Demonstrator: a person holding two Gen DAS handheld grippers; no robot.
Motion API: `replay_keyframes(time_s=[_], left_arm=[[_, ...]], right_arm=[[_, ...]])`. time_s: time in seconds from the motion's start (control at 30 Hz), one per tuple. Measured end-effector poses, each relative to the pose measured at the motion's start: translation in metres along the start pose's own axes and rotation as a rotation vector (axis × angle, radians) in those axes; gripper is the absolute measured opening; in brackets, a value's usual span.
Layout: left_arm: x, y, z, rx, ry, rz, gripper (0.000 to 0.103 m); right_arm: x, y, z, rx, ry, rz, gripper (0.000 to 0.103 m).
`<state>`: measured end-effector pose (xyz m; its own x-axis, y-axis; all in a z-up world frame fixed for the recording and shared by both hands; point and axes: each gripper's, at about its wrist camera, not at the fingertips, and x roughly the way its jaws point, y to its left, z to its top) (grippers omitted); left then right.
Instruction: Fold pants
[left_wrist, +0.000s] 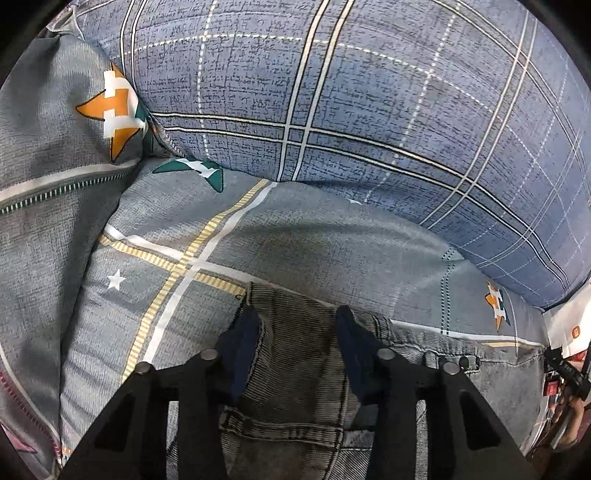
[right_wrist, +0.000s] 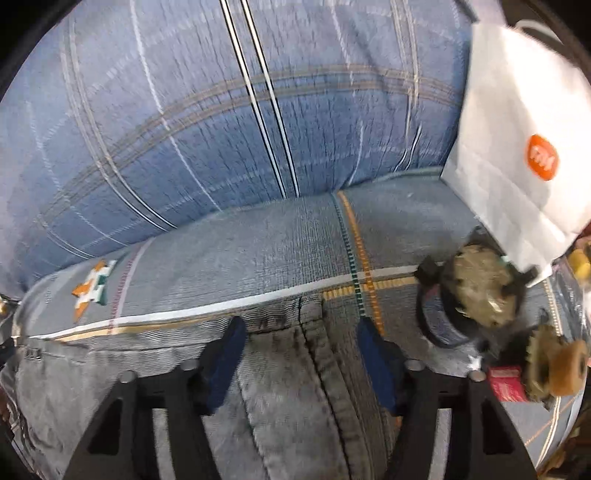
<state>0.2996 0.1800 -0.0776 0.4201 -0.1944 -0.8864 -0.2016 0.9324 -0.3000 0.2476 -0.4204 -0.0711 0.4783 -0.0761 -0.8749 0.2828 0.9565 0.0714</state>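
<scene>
Grey denim pants (left_wrist: 295, 369) lie on the grey patterned bedsheet (left_wrist: 295, 236). In the left wrist view my left gripper (left_wrist: 297, 325) is open, its blue-padded fingers straddling the pants' far corner, with the waistband and belt loops (left_wrist: 450, 360) running to the right. In the right wrist view the pants (right_wrist: 295, 387) show a dark seam running toward the far edge. My right gripper (right_wrist: 301, 332) is open, its fingers either side of that seam at the pants' far edge. Whether the pads touch the cloth I cannot tell.
A big blue plaid pillow (left_wrist: 369, 92) (right_wrist: 184, 110) lies just beyond the pants. A grey star-print pillow (left_wrist: 55, 147) sits at the left. A white paper bag (right_wrist: 524, 129) and tan gear-like objects on black hardware (right_wrist: 484, 291) stand at the right.
</scene>
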Motion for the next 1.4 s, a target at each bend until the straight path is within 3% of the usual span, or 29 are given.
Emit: replay_keyframes(time_s=[0.13, 0.27, 0.33, 0.9, 0.93, 1.0, 1.03, 1.17, 1.2, 1.23, 1.27, 1.3, 1.37, 1.4], left_arm=[[0.001, 0.006, 0.006, -0.009, 0.003, -0.007, 0.034], [-0.002, 0.016, 0.013, -0.044, 0.007, -0.044, 0.034], [-0.002, 0.019, 0.014, -0.046, 0.011, -0.047, 0.034], [0.009, 0.014, 0.011, -0.037, 0.031, -0.041, 0.034], [0.010, 0.015, 0.012, -0.044, 0.028, -0.044, 0.032], [0.014, 0.013, 0.013, -0.035, 0.033, -0.028, 0.009], [0.016, 0.011, 0.013, -0.026, 0.030, -0.012, 0.009], [0.019, 0.010, 0.012, -0.015, 0.027, -0.012, 0.009], [0.019, 0.010, 0.012, -0.015, 0.026, -0.015, 0.010], [0.019, 0.011, 0.012, -0.017, 0.025, -0.015, 0.012], [0.019, 0.012, 0.012, -0.027, 0.027, -0.023, 0.020], [0.023, 0.013, 0.015, -0.036, 0.029, -0.031, 0.022], [0.025, 0.013, 0.016, -0.047, 0.026, -0.032, 0.022], [0.026, 0.011, 0.016, -0.034, 0.021, -0.013, 0.016]], right_arm=[[0.014, 0.002, -0.001, -0.012, 0.020, -0.013, 0.055], [0.009, -0.001, 0.001, -0.010, 0.010, 0.002, 0.056], [0.003, -0.002, 0.002, -0.005, 0.002, 0.008, 0.063], [0.015, 0.000, 0.001, 0.000, 0.009, 0.032, 0.063], [0.015, 0.000, 0.002, 0.001, 0.014, 0.034, 0.062], [0.013, 0.003, 0.004, -0.014, 0.017, 0.033, 0.054], [0.012, 0.004, 0.005, -0.025, 0.014, 0.024, 0.050], [0.013, 0.001, 0.009, -0.028, 0.020, 0.024, 0.051], [0.014, 0.001, 0.010, -0.029, 0.019, 0.019, 0.058], [0.015, 0.000, 0.011, -0.026, 0.012, 0.007, 0.066], [0.016, -0.002, 0.012, -0.018, 0.008, 0.013, 0.066], [0.019, -0.003, 0.013, -0.009, 0.016, 0.025, 0.066], [0.025, -0.003, 0.013, -0.004, 0.036, 0.028, 0.062], [0.024, -0.001, 0.013, -0.009, 0.028, 0.030, 0.043]])
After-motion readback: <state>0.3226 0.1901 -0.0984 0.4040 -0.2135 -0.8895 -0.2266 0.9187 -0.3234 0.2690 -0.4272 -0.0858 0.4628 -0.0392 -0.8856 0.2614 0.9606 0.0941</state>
